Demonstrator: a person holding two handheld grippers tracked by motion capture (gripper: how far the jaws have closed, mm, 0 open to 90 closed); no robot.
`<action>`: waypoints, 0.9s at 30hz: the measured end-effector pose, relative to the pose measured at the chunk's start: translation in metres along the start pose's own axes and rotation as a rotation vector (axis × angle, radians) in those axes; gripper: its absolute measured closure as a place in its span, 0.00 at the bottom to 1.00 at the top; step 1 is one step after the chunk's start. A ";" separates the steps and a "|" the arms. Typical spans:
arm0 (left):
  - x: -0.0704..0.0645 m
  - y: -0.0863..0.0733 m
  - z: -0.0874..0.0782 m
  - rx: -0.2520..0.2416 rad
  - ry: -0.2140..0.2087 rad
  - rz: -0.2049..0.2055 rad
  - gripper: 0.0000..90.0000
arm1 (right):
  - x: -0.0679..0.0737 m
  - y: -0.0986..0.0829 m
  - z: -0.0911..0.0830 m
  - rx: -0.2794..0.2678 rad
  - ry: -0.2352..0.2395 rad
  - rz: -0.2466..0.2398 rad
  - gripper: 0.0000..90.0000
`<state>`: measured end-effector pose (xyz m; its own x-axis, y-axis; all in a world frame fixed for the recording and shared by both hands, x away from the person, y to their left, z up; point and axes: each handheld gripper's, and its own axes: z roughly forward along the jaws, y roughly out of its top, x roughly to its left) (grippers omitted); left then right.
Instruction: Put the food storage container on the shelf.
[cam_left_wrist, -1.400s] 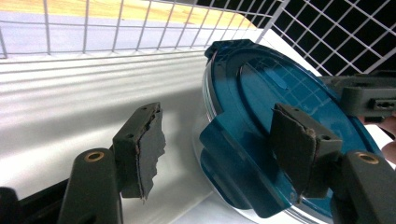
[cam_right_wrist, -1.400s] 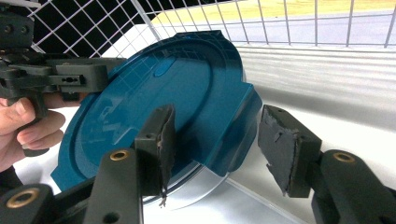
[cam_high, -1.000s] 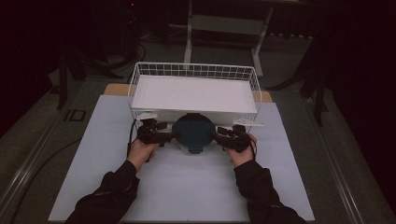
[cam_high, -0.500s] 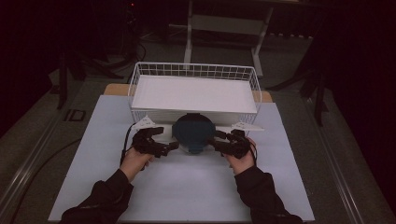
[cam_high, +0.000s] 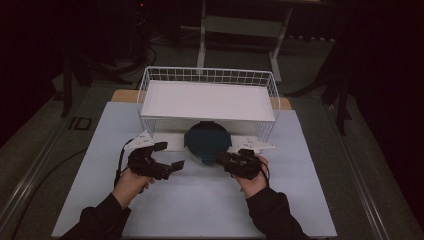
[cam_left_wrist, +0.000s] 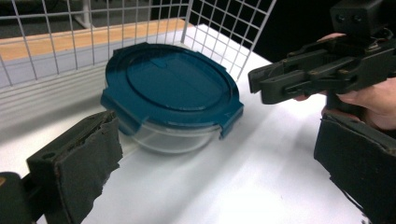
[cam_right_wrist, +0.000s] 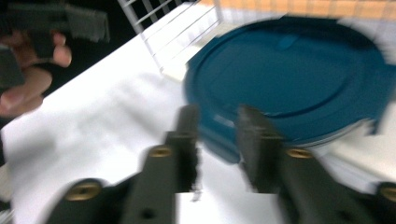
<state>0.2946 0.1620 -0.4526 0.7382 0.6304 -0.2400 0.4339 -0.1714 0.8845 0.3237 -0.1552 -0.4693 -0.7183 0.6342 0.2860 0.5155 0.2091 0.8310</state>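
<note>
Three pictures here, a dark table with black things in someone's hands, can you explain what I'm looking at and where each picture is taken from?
A person sits at a table with hand-held tongs in each hand. The high view looks down from above: left tongs at the left, right tongs at the right. The other two pictures come from cameras riding on the tongs, looking along their black jaws. Between the hands sits a round clear container with a dark teal clip-on lid, partly tucked under a white wire basket. The left tongs are wide open and hold nothing. The right tongs sit at the lid's edge with a narrow gap between the jaws; that picture is blurred, so a grip is unclear.
</note>
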 end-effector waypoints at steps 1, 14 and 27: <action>-0.001 -0.001 -0.002 0.006 -0.001 0.007 0.01 | 0.002 -0.001 0.002 0.015 0.021 -0.006 0.86; -0.010 -0.026 -0.026 0.049 0.023 0.014 0.01 | 0.005 -0.015 0.022 0.102 0.060 -0.007 1.00; -0.010 -0.054 -0.035 0.035 0.058 0.004 0.01 | -0.004 -0.015 0.033 0.121 0.020 0.002 1.00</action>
<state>0.2459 0.1916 -0.4835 0.7091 0.6726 -0.2117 0.4493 -0.1995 0.8708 0.3338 -0.1362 -0.4989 -0.7259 0.6201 0.2976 0.5682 0.2969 0.7675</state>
